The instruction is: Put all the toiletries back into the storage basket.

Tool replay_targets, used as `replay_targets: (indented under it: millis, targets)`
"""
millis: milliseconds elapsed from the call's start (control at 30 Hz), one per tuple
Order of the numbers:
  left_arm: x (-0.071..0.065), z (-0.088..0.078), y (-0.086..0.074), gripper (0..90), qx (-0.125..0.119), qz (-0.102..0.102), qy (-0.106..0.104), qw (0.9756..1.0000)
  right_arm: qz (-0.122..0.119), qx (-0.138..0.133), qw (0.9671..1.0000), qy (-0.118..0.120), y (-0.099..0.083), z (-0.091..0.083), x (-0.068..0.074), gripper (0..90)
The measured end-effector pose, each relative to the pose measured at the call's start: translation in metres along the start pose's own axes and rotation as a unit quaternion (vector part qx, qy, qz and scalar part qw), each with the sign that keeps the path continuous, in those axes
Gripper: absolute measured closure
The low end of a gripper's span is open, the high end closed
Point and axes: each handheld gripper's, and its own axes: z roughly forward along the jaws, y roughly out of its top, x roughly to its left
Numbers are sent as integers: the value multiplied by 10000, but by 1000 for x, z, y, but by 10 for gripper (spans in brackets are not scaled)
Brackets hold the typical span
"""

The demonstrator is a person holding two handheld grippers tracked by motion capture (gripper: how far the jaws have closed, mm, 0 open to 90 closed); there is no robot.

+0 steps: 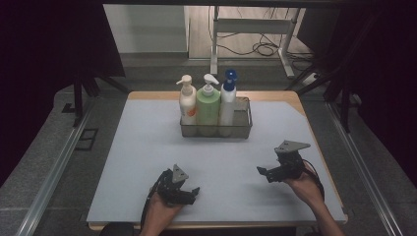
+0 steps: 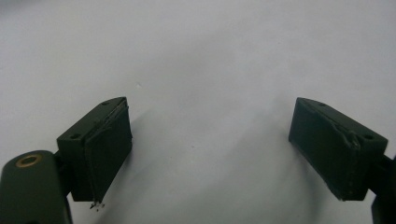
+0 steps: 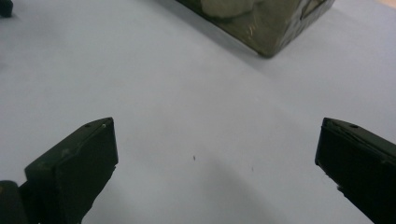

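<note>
Three pump bottles stand upright in a wire mesh basket (image 1: 244, 129) at the back middle of the table: a cream one (image 1: 187, 101), a green one (image 1: 208, 104) and a white one with a blue pump (image 1: 227, 98). My left gripper (image 1: 189, 192) rests low near the front edge, open, jaws wide apart over bare grey surface (image 2: 208, 140). My right gripper (image 1: 265, 173) is at the front right, open, with nothing between its jaws (image 3: 215, 154). The basket's corner (image 3: 268, 32) lies ahead of it in the right gripper view.
A grey mat (image 1: 147, 147) covers the wooden table. Dark curtains hang on both sides, and metal rails (image 1: 54, 172) run along the table's sides. A white frame and cables (image 1: 265, 46) stand on the floor beyond.
</note>
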Motion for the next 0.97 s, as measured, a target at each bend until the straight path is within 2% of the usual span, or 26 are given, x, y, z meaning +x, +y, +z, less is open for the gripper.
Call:
replay_targets:
  millis: [233, 533, 633, 967]
  targets:
    - [0, 0, 0, 131, -3, -4, 0, 10000, 210, 58, 9998, -17, -25, 3, -2, 0]
    - [0, 0, 0, 131, -5, -5, 1, 10000, 219, 320, 9992, -14, -48, 14, 1, 0]
    - [0, 0, 0, 131, -4, -4, 1, 10000, 228, 396, 9990, -7, -53, 18, 2, 0]
    - [0, 0, 0, 131, -3, -10, -3, 10000, 218, 354, 9991, -17, -54, 18, 2, 0]
